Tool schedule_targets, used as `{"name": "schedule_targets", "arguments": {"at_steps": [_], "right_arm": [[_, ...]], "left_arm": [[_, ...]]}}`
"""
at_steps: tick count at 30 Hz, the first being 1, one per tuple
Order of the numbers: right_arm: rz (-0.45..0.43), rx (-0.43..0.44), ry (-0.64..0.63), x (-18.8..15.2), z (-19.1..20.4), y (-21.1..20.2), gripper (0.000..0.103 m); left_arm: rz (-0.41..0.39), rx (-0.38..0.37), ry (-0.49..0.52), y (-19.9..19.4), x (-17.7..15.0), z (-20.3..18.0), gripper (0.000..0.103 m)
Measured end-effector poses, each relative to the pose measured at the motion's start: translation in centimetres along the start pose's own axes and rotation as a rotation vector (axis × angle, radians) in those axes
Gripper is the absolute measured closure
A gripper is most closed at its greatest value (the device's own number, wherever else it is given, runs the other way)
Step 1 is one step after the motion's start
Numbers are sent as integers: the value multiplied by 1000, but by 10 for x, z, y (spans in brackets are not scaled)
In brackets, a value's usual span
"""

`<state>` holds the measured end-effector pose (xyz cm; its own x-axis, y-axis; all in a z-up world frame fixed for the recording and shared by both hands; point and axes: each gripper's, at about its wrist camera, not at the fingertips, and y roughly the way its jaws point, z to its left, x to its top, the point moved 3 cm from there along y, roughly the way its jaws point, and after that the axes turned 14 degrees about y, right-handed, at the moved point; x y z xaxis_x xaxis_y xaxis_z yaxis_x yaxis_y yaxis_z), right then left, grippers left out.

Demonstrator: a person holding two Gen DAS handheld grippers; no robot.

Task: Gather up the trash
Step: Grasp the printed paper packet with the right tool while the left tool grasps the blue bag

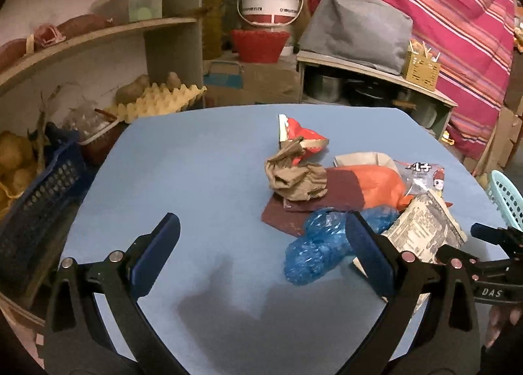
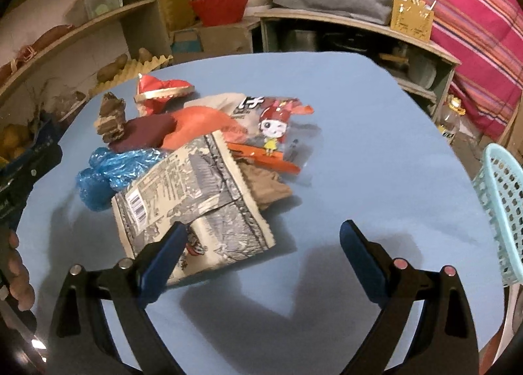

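Note:
A pile of trash lies on the blue table: a crumpled blue plastic bag, a brown crumpled wrapper, a red packet, an orange bag and a grey printed packet. My left gripper is open and empty, just left of the blue bag. My right gripper is open and empty, its left finger over the grey printed packet. The blue bag and a clear cartoon wrapper also show in the right wrist view.
A light teal basket stands at the table's right edge, also seen in the left wrist view. A dark blue crate sits off the left edge. Shelves, a white bucket and an egg tray stand behind.

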<state>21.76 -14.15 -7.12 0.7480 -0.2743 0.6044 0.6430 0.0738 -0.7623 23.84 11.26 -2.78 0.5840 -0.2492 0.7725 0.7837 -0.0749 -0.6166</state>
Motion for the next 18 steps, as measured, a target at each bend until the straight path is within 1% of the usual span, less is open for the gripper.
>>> {"name": "schedule_targets", "arguments": {"at_steps": [1,2,5,7,11,14,16,18], "right_arm": [[13,12,3,-1,1,2,23],[22,20,5,-1,1,4,26],[36,36,9,-2,3,6,38],[45,49,8,-3,3,6,55],[57,70,12,-4,2,6,67],[55,79,20,-3,-2,6,78],[51,88,23,-1,-5,4,90],[48,96,28,1,-9,3,93]], "left_arm": [[2,0,-1,1,-1,2,5],[3,0,-2,1,-2,2,5],[5,-1,1,1,-3,3,5],[9,2,6,1,-4,0,5],[17,-1,20,3,-4,-3,5],[18,-6,28,4,-4,-6,5],[21,-9,35,5,-4,-9,5],[25,-9,42,7,-4,-11,5]]}}
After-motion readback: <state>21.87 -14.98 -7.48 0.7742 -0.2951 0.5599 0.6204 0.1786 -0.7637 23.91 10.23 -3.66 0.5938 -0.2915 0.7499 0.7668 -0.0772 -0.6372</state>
